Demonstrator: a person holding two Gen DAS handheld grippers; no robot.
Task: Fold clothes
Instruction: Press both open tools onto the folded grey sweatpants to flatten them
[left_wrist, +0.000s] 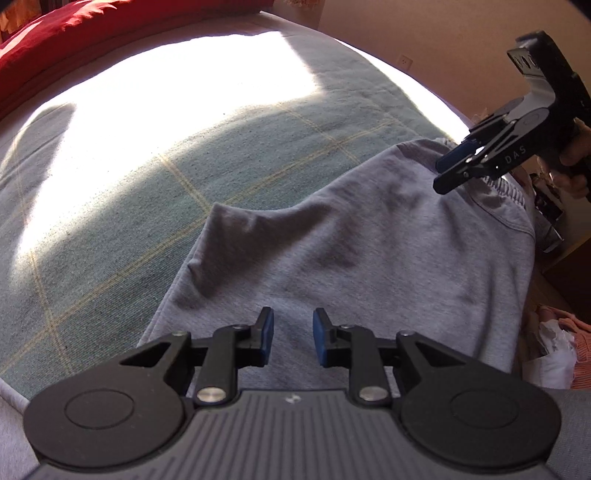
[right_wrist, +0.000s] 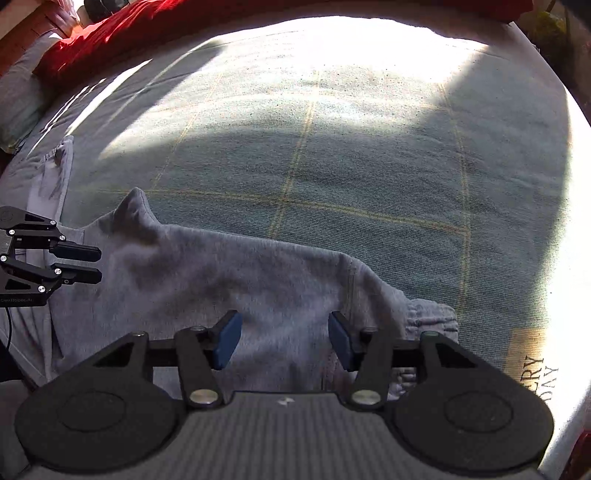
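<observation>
A grey sweat garment (left_wrist: 351, 251) lies crumpled on the green checked bedspread (left_wrist: 110, 221), with its elastic gathered end (left_wrist: 506, 188) to the right. My left gripper (left_wrist: 293, 338) hovers open over the garment's near part, nothing between its blue pads. My right gripper (left_wrist: 441, 176) hangs above the gathered end, held by a hand (left_wrist: 576, 158). In the right wrist view the right gripper (right_wrist: 283, 339) is wide open over the same garment (right_wrist: 221, 280), the gathered end (right_wrist: 432, 321) just right of it. The left gripper (right_wrist: 94, 264) shows at the left edge, slightly open.
Red bedding (left_wrist: 55, 44) lies along the far side of the bed (right_wrist: 110, 40). More grey fabric (right_wrist: 48, 173) sits at the far left. A bright sun patch (left_wrist: 184, 85) covers the bedspread's middle. Clutter (left_wrist: 554, 350) lies beyond the bed's right edge.
</observation>
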